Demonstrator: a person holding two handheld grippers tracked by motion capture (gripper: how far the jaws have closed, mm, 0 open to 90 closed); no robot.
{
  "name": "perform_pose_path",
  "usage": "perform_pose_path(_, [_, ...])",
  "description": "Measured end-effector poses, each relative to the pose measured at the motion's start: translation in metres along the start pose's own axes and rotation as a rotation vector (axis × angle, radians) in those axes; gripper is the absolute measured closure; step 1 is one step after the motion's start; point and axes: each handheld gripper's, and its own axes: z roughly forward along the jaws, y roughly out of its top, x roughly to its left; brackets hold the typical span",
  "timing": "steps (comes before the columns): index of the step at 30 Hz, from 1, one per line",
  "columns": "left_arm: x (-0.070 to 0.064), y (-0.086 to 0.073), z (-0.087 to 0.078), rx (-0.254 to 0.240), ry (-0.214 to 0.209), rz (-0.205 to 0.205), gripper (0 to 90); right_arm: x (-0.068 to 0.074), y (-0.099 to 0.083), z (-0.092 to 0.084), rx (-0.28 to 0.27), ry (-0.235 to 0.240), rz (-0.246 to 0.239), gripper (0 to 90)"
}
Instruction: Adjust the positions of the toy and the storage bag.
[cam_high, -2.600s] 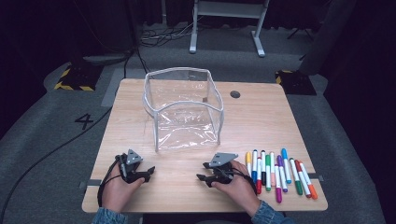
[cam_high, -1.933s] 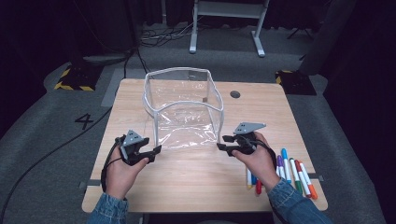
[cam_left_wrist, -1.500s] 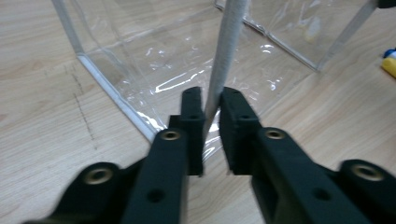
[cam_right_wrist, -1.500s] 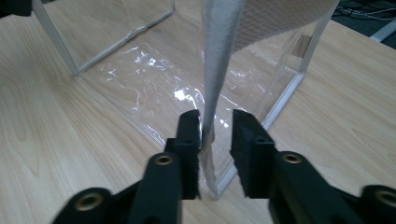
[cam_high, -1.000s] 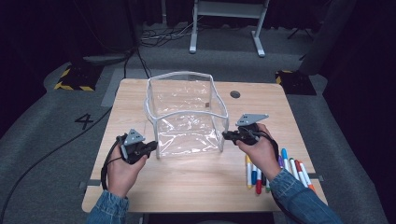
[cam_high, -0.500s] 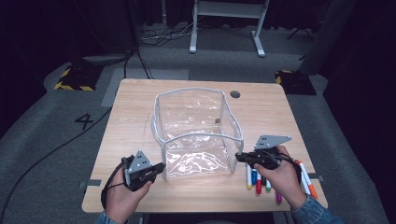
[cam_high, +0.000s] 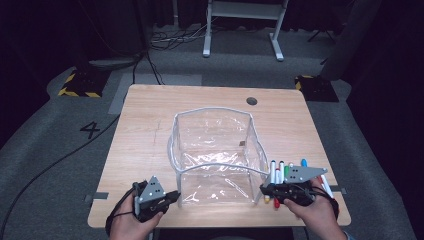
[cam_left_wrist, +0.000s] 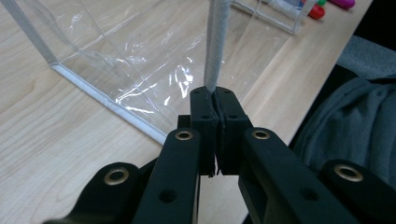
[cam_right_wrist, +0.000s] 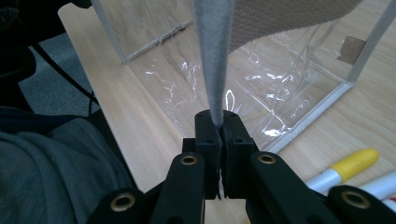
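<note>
Both tools, left tool (cam_left_wrist: 215, 105) and right tool (cam_right_wrist: 222, 122), pinch clear bag (cam_high: 215, 150) edges.

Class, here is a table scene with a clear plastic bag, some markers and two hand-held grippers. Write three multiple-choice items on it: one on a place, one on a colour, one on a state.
1. Where do the markers lie?
A. inside the bag
B. on the table right of the bag
C. on the floor

2. What colour is the bag's edge trim?
A. red
B. black
C. pale grey-white

3. How do the left gripper jaws stand?
A. shut on the trim
B. wide open
C. shut on a marker

Answers: 1 B, the high view shows them beside the clear bag, by the right gripper. 2 C, both gripper views show it. 3 A, the strip is pinched between them.
</note>
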Motion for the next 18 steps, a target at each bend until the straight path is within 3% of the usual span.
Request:
perform_pose_path(9, [-0.012, -0.001, -0.001, 0.013, -0.054, 0.019, 87.4, 0.017, -0.019, -0.017, 0.009, 0.016, 0.015, 87.6])
perform_pose_path(18, [-0.022, 0.0, 0.002, 0.017, -0.095, 0.043, 87.4, 0.021, -0.028, -0.029, 0.008, 0.001, 0.028, 87.6])
